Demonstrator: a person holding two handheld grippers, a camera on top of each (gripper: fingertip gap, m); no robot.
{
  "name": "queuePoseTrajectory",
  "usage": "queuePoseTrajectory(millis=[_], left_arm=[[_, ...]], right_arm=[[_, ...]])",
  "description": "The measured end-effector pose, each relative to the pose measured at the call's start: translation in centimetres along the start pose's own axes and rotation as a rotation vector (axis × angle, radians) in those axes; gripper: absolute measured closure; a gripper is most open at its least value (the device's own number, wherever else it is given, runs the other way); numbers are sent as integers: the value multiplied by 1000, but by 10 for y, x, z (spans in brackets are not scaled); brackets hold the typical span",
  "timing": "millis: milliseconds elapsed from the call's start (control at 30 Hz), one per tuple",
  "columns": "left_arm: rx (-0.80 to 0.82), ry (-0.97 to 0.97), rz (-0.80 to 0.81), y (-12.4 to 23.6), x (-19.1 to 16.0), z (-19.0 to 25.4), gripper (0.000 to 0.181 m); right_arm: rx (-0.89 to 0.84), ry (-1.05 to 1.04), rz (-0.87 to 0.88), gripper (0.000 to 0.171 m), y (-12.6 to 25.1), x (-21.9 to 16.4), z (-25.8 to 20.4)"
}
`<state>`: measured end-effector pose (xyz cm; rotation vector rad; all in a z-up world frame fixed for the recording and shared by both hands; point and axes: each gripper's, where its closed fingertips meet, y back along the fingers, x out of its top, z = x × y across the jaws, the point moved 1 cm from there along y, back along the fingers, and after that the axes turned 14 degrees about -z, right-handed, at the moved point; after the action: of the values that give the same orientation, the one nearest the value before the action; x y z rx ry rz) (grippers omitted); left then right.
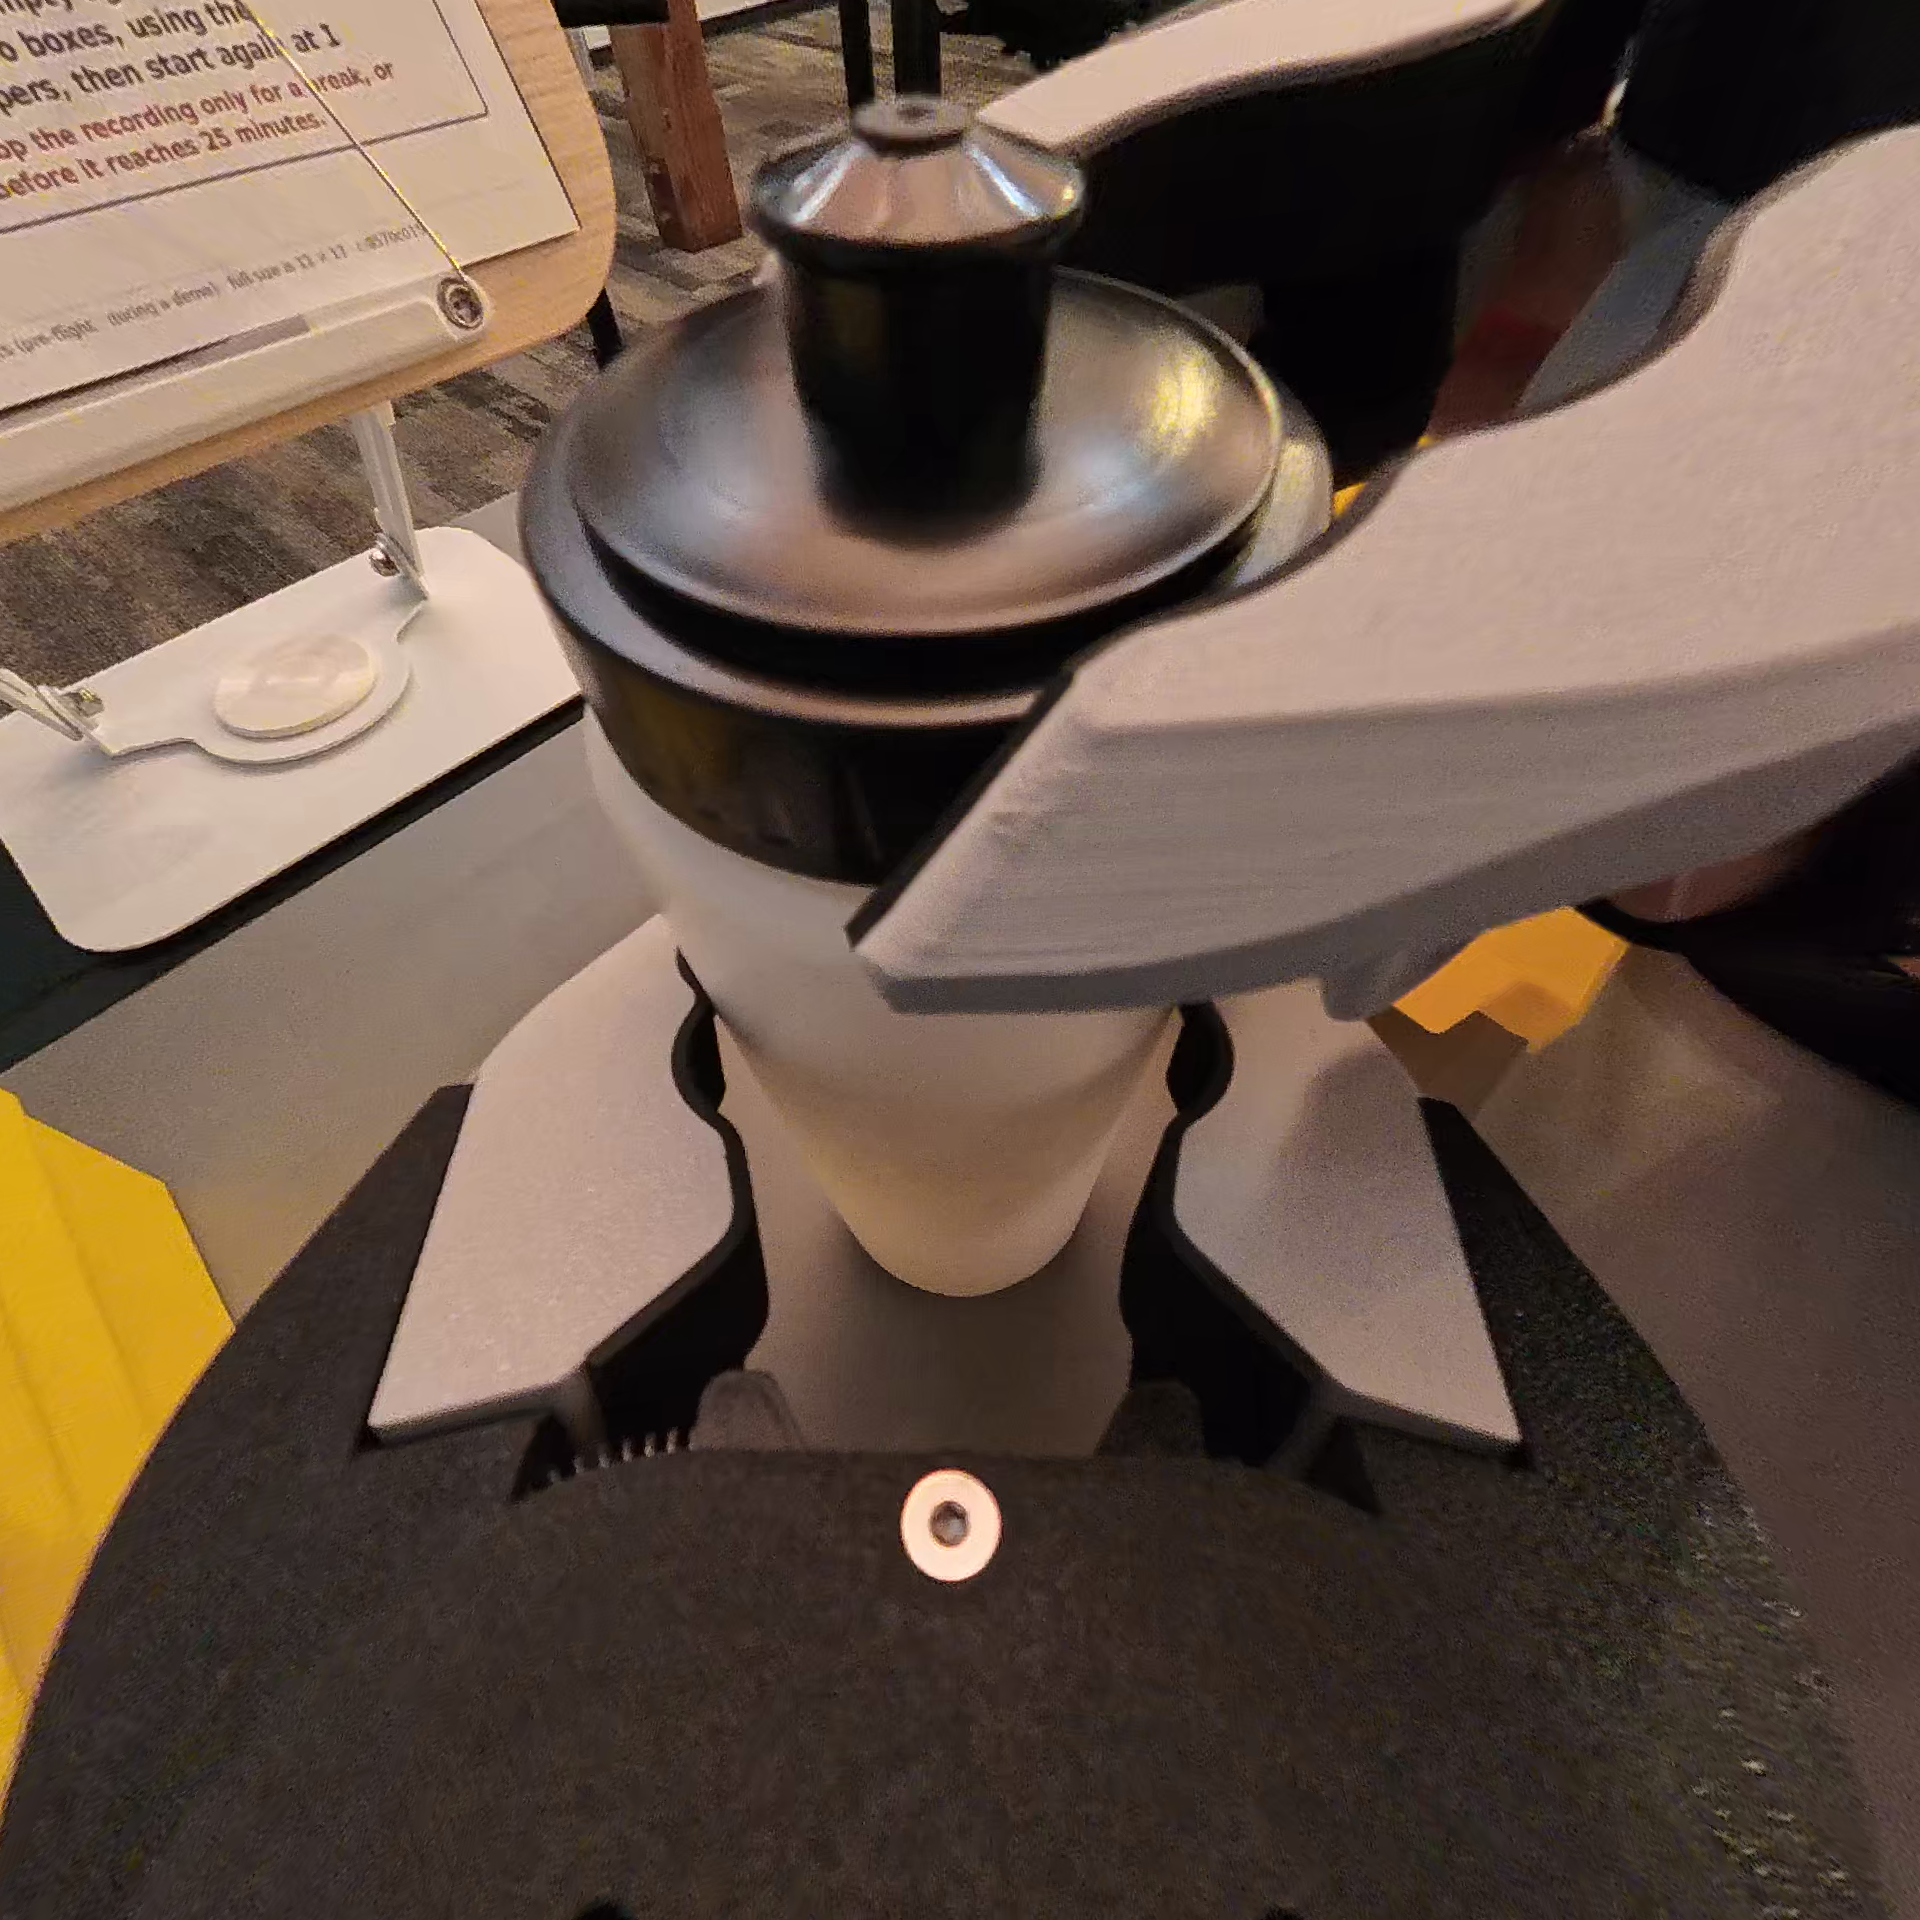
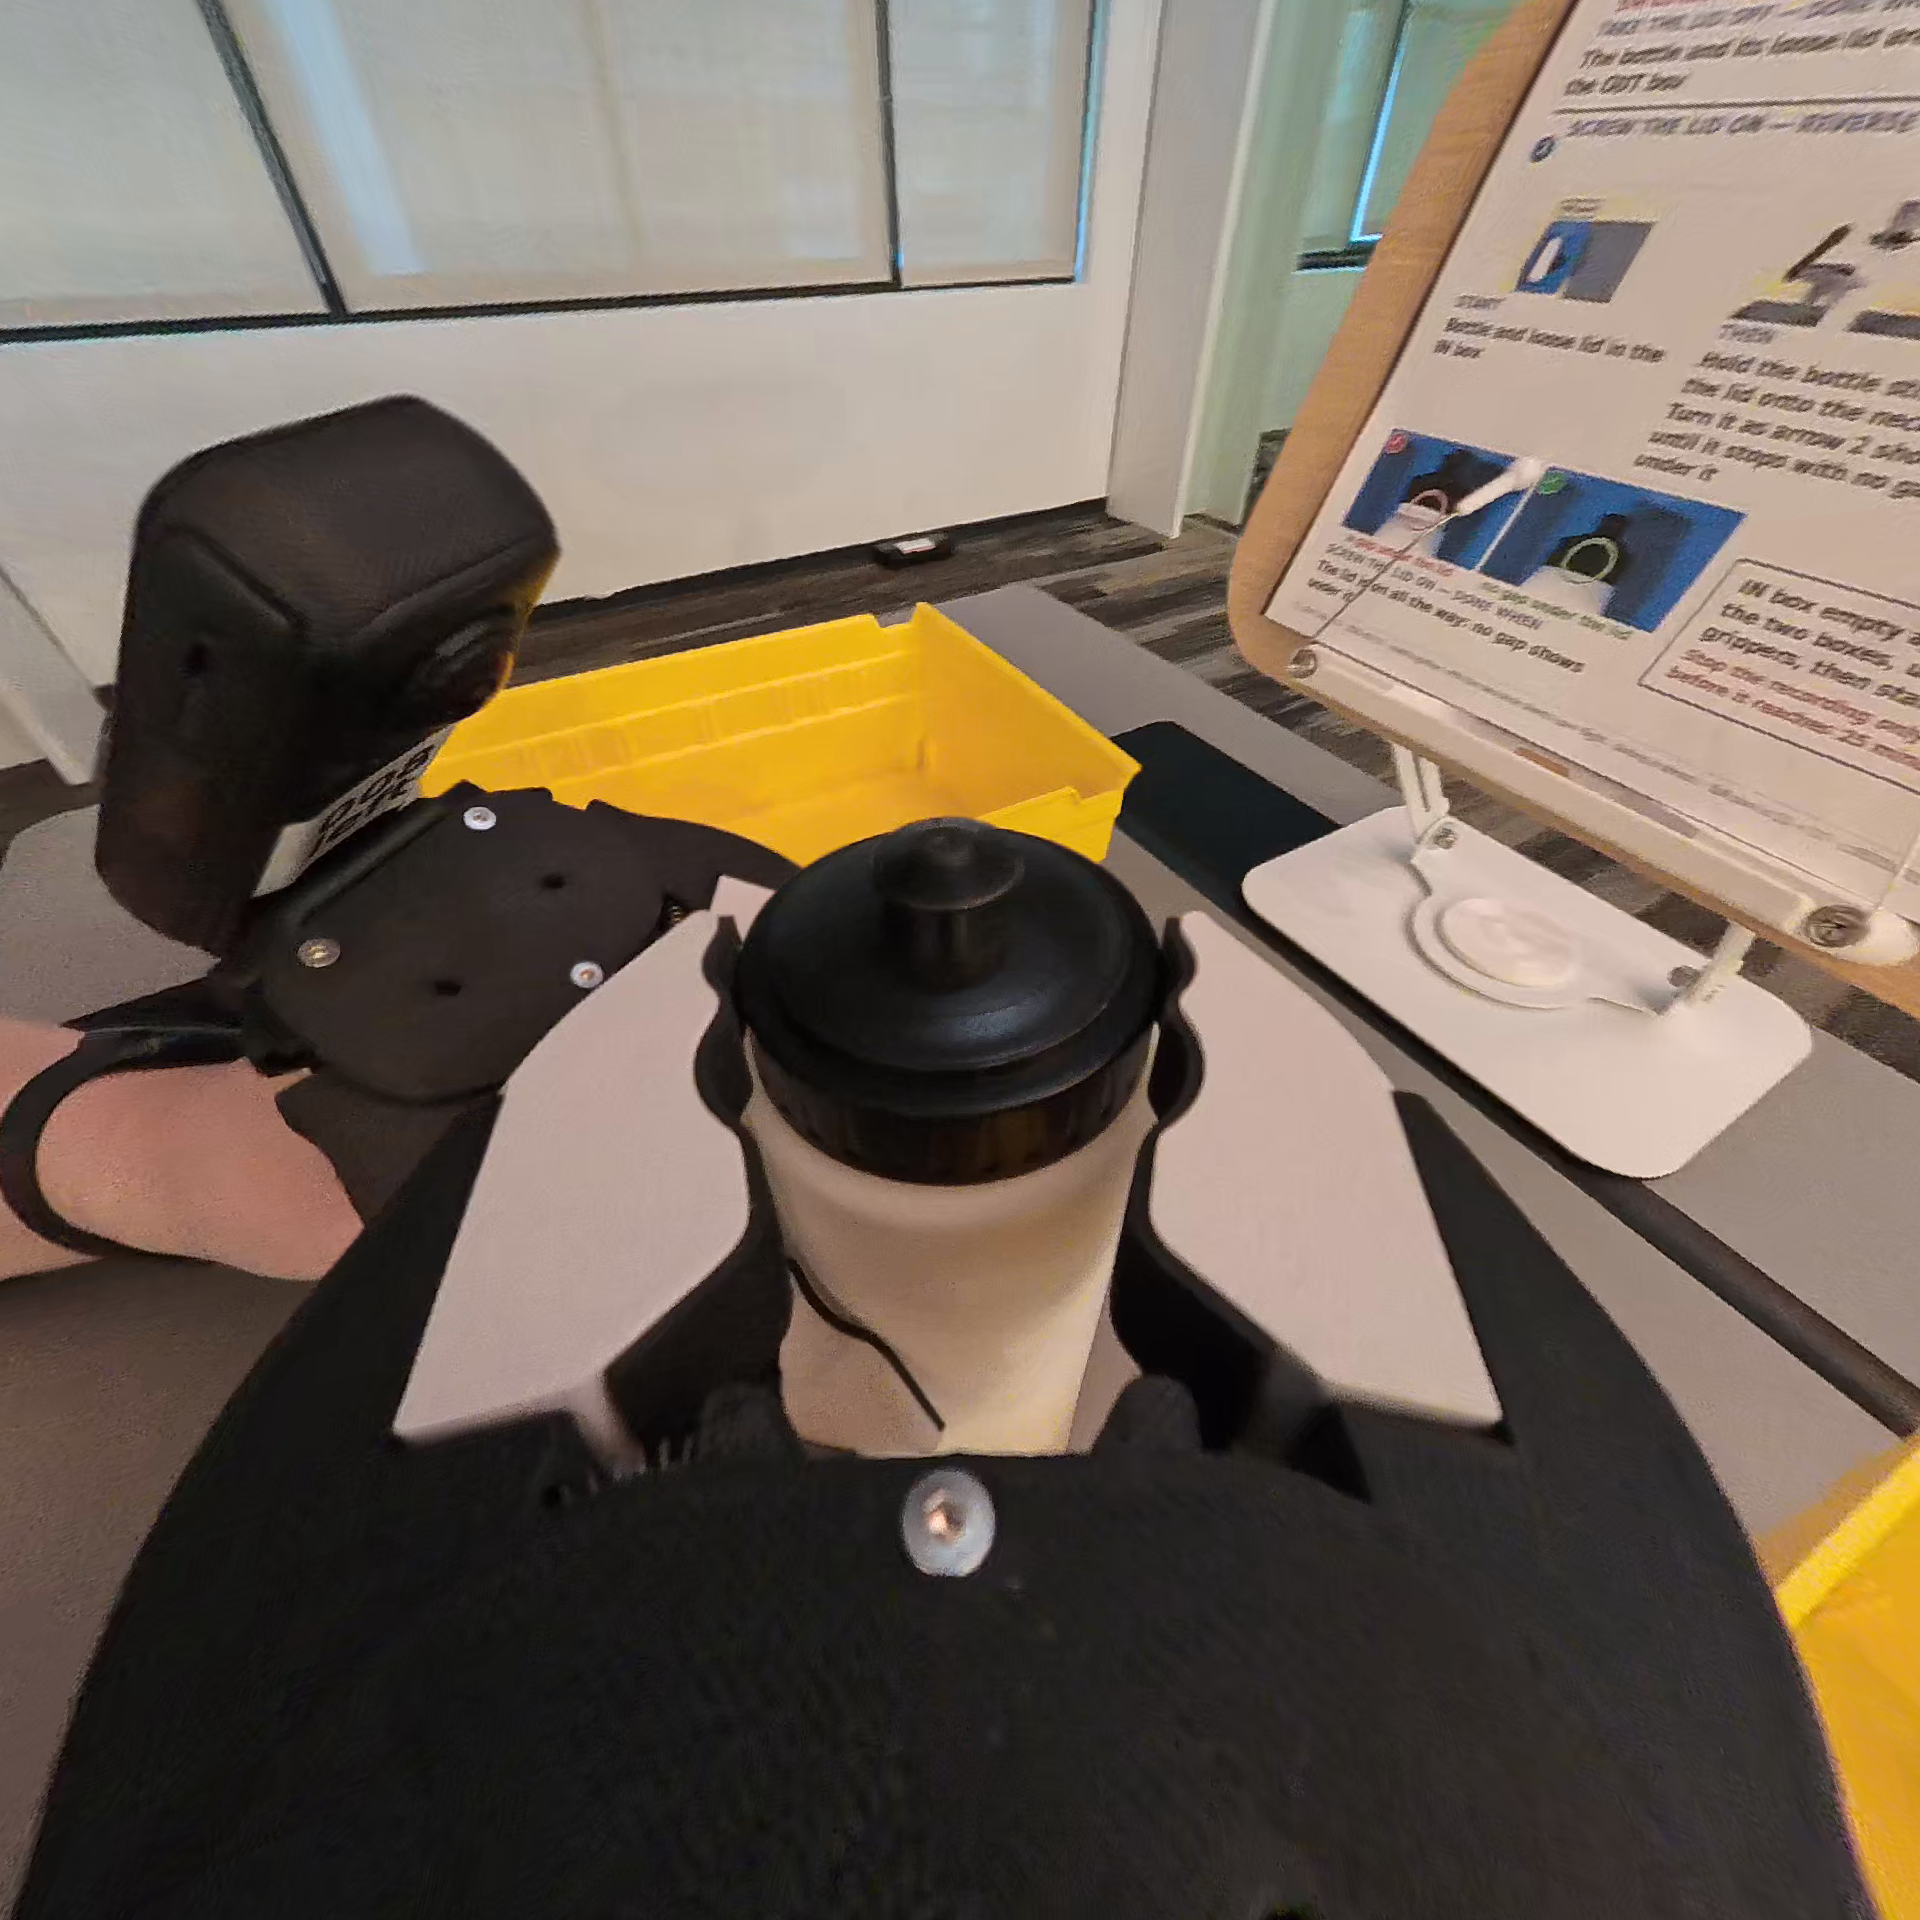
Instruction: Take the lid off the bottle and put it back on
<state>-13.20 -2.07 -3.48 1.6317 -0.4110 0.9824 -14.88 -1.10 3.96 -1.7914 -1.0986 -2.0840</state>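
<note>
At the centre of both frames stands the white bottle [image 1: 914,1091]. The left hand-held gripper [image 1: 940,1122] is closed around its body, and the right hand-held gripper [image 2: 951,1049] is clamped on the black lid [image 2: 945,997], which sits on the neck. The likeliest slip, I judge: the smooth body turning inside the left grip during twisting, so the lid never loosens, or the bottle tips toward the yellow bin [image 2: 810,727] at upper centre.
</note>
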Motion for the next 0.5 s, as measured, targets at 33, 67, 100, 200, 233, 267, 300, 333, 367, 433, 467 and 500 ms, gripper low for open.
queuePoseTrajectory(millis=[33, 67, 100, 200, 233, 267, 300, 333, 367, 433, 467, 500], left_arm=[[-8, -3, 0, 0, 0, 0, 96], [-21, -4, 0, 0, 0, -1, 96], [-46, -10, 0, 0, 0, 0, 96], [-93, -58, -7, -1, 0, 5, 96], [-109, -75, -6, -1, 0, 7, 96], [-128, -96, -2, -1, 0, 10, 96], [-141, -106, 1, -1, 0, 12, 96], [-149, -104, 3, -1, 0, 12, 96], [-154, -102, 4, -1, 0, 11, 96], [-141, -86, 0, -1, 0, 9, 96], [-122, -67, 0, -1, 0, 8, 96], [-103, -45, 3, -1, 1, 6, 96]], right_arm=[[-5, 9, 5, 94, 0, 1, -1], [5, 36, 3, 94, 0, 1, -1], [35, 67, -10, 94, -1, 0, -1], [190, 114, -19, 92, 4, -1, -3], [229, 123, -21, 94, 6, -2, -3], [268, 136, -21, 94, 8, -3, -4], [293, 146, -19, 94, 9, -4, -5], [286, 152, -10, 94, 9, -4, -5], [279, 140, -12, 94, 8, -3, -5], [240, 125, -19, 94, 6, -3, -5], [208, 106, -13, 94, 5, -2, -4], [166, 77, -6, 94, 3, -1, -2]])
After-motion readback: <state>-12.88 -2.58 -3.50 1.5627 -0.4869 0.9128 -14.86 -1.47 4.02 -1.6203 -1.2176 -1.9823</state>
